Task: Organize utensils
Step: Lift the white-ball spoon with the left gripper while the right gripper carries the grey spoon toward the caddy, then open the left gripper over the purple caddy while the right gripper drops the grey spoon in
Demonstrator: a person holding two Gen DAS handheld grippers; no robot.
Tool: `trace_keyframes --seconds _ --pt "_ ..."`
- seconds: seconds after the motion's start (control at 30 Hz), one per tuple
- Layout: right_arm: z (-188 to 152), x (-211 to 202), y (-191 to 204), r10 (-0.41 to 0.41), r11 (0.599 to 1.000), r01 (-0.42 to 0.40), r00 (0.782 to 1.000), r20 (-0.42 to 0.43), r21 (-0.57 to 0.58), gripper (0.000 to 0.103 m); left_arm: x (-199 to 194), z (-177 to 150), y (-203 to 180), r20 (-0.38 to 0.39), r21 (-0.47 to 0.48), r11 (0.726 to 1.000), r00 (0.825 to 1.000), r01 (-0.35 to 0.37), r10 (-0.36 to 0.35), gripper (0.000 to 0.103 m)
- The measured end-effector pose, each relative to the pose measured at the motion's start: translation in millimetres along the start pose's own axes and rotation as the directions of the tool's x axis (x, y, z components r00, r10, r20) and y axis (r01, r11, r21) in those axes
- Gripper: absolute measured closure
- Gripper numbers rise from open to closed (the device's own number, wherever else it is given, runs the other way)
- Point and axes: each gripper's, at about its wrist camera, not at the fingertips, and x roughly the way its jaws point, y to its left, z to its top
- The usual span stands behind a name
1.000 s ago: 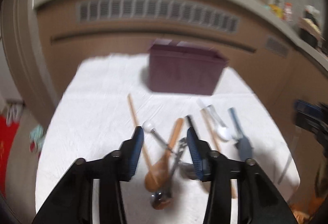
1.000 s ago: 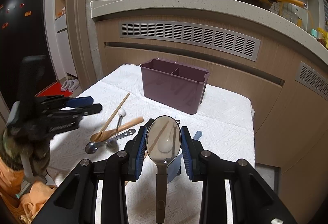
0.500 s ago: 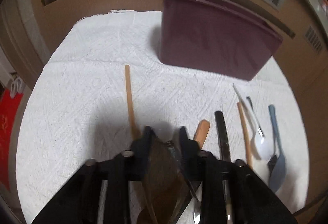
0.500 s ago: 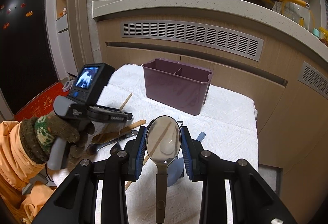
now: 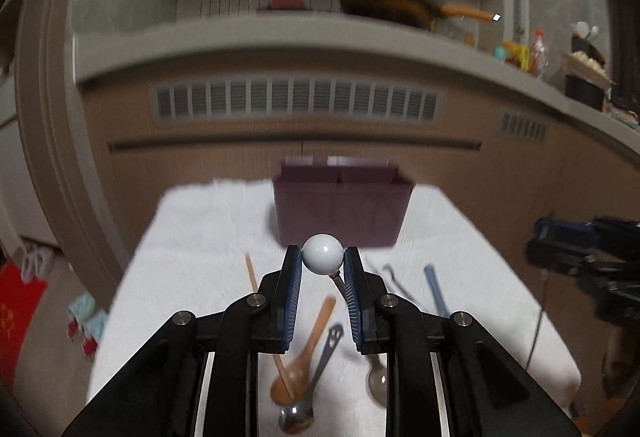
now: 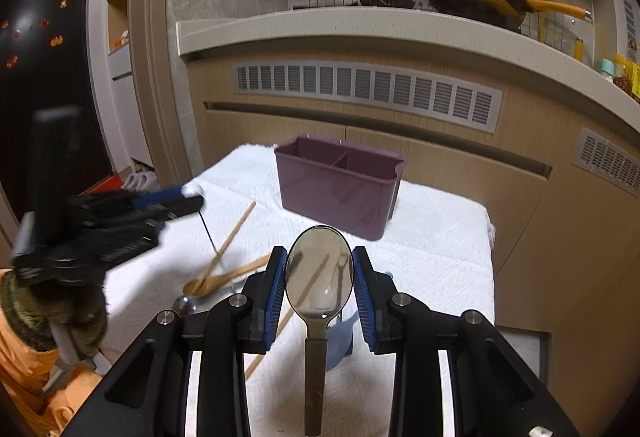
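Purple caddy; white cloth; blue-padded left tool.

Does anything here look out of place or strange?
Loose utensils lie crossed on the white cloth: a chopstick rests across the wooden spoon. The purple holder shows no utensils inside. Each gripper grips its utensil by an end, which is unusual.

Glossy metal spoon, rough cloth

Caddy behind utensils on towel.
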Motion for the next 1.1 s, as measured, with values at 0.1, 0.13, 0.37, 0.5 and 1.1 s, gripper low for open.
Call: trace_keyframes --seconds 0.1,0.13,0.37,0.5,1.1 --pt "16.1 -5.2 0.0 -0.008 1.000 0.009 0.999 0.041 -0.010 0.073 -21.7 30.3 -6.2 0.084 0.051 0.999 0.996 0.001 -0.006 0.081" --pt "24.0 -8.2 -0.2 -0.016 1.000 0.017 0.998 0.059 -0.018 0.073 -29.1 40.4 -8.8 0.112 0.067 0.998 0.994 -0.006 -0.002 0.081" --pt "122.1 -35.4 -4.3 -0.056 0.994 0.080 0.959 0.276 -0.078 0.073 -41.7 126.2 -13.4 0.305 0.158 0.984 0.952 -0.086 0.034 0.081" --pt "169.2 -30.0 -14.9 -0.055 0.995 0.086 0.916 0.398 -0.060 0.072 -24.1 155.5 -14.0 0.378 0.207 0.972 0.925 -0.108 0.022 0.081" --pt "146.9 182.5 -73.1 -0.053 0.996 0.037 0.979 0.199 0.087 0.072 216.1 122.6 17.8 0.024 0.127 0.992 0.999 0.024 -0.027 0.081"
